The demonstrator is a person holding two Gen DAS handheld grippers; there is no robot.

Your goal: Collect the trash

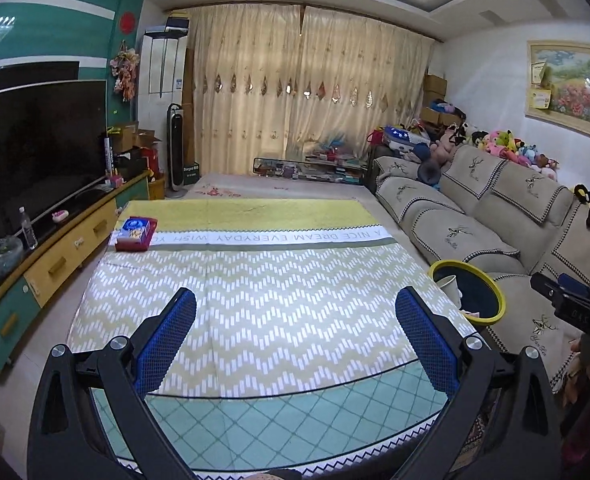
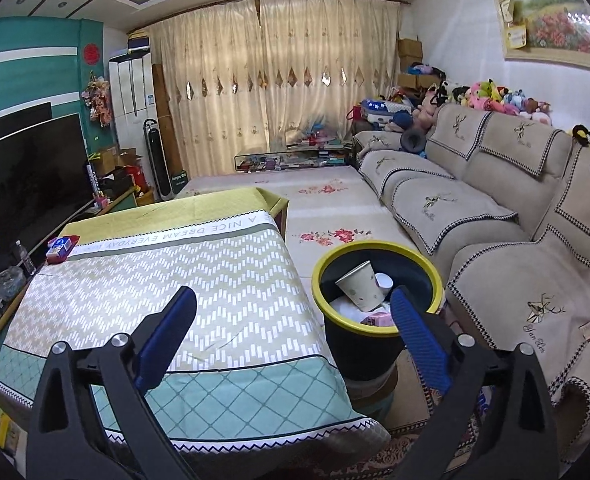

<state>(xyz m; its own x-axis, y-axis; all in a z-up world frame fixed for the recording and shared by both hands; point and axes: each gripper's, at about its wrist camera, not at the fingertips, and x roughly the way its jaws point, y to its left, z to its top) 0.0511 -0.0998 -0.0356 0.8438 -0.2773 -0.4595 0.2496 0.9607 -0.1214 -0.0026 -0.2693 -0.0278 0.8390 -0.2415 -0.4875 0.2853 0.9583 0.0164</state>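
Right wrist view: black round plastic bin with yellow rim (image 2: 377,312) beside cloth-covered tabletop (image 2: 167,300), holding beige paper cup (image 2: 357,288) and scraps; right gripper (image 2: 293,316) fingers released, empty. Left gripper (image 1: 295,320) fingers likewise spread, over cleared cloth

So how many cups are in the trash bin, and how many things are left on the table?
Paper cups in the trash bin: 2, a big one and a small white one
Things on the table: 1, a red and blue pack, maybe tissues
Total: 3
Pink and white scraps also lie in the bin; they are too jumbled to count.
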